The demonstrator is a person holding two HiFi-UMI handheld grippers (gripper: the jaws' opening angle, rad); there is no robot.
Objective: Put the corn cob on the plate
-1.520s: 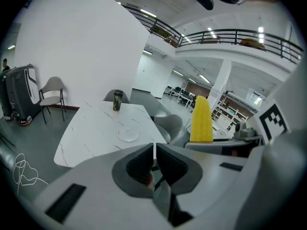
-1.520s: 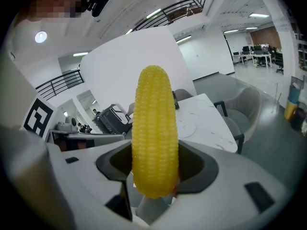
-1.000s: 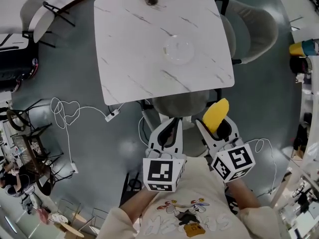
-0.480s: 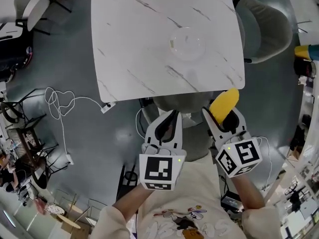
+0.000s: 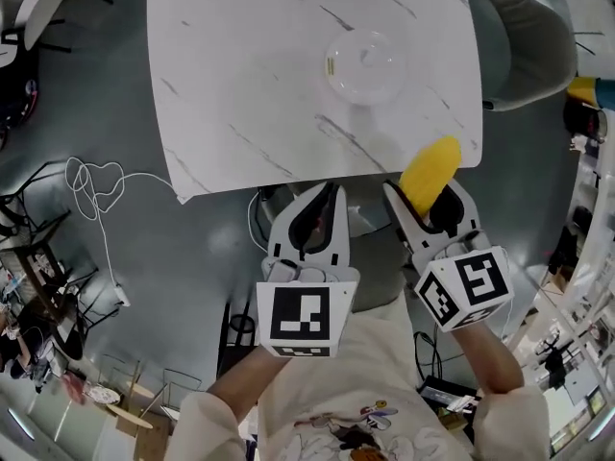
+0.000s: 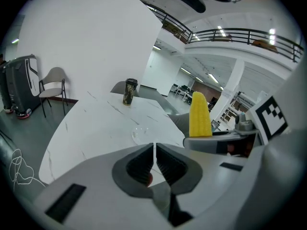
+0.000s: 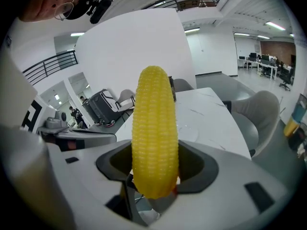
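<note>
Gripping corn cob [image 5: 430, 168] in right gripper [image 5: 424, 196] by near right corner of table [image 5: 240, 84], with left gripper [image 5: 327, 193] pinched together, empty; plate [image 5: 364, 65] farther, cup [image 6: 129, 91] beyond.

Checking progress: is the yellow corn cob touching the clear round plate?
Apart. Head view: the right claw holds the yellow corn cob well short of the clear round plate.

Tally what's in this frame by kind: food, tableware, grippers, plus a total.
corn cob: 1
plate: 1
cup: 1
grippers: 2 (left gripper shut and empty, right gripper shut on the corn cob)
Total: 5
</note>
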